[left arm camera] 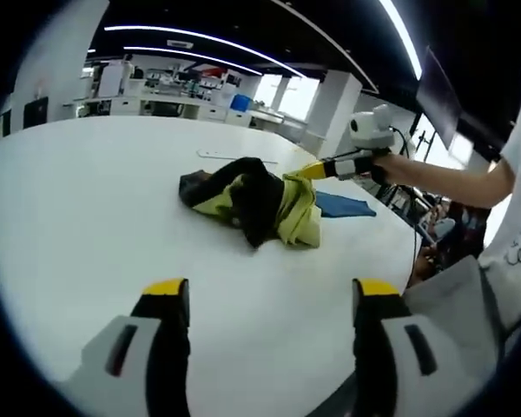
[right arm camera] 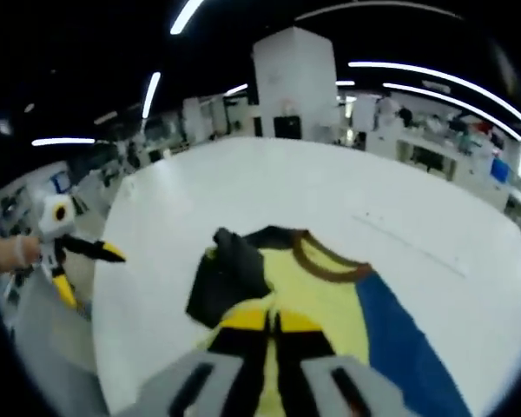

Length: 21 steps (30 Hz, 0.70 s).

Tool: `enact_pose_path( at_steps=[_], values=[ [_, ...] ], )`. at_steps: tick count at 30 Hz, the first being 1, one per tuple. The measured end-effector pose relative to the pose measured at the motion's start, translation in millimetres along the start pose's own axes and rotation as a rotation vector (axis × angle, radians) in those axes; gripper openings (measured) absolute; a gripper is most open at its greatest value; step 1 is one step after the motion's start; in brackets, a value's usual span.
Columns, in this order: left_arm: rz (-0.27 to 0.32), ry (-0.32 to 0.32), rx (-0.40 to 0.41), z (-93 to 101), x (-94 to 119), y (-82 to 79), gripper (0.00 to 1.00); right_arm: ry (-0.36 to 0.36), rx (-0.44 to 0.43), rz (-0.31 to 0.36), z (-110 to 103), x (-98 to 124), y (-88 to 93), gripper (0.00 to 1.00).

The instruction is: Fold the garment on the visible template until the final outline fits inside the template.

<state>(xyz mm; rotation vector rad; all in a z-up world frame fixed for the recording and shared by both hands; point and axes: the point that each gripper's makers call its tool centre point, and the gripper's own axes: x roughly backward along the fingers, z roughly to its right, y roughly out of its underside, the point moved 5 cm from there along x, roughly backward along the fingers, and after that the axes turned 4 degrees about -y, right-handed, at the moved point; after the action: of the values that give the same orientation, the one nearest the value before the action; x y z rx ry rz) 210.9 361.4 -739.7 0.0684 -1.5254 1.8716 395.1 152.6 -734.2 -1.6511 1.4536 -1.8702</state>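
one garment point(left arm camera: 252, 201), yellow and black with a brown collar, lies crumpled near the middle of your white table point(left arm camera: 87, 208). beside it, on the side away from your left gripper point(left arm camera: 271, 300), a blue template point(left arm camera: 344, 205) lies flat, partly under the cloth. your left gripper hovers short of the garment, jaws spread wide, holding nothing. your right gripper point(right arm camera: 275, 323) sits at the garment's edge, yellow tips pressed together over the yellow cloth; whether fabric is pinched you cannot tell.
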Motion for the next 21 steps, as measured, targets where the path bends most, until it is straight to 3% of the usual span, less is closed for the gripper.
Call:
enact_pose_path(
  at_steps=[10,21],
  values=[
    [-0.010,-0.002,0.003,1.1,1.7,2.1,0.72,-0.002,0.022,-0.017,2.3,-3.9,7.2,0.02],
    [-0.011,0.007,0.000,1.8,-6.4,-1.7,0.69,-0.039,0.063,0.035,-13.3,5.4,9.2,0.53]
  ],
)
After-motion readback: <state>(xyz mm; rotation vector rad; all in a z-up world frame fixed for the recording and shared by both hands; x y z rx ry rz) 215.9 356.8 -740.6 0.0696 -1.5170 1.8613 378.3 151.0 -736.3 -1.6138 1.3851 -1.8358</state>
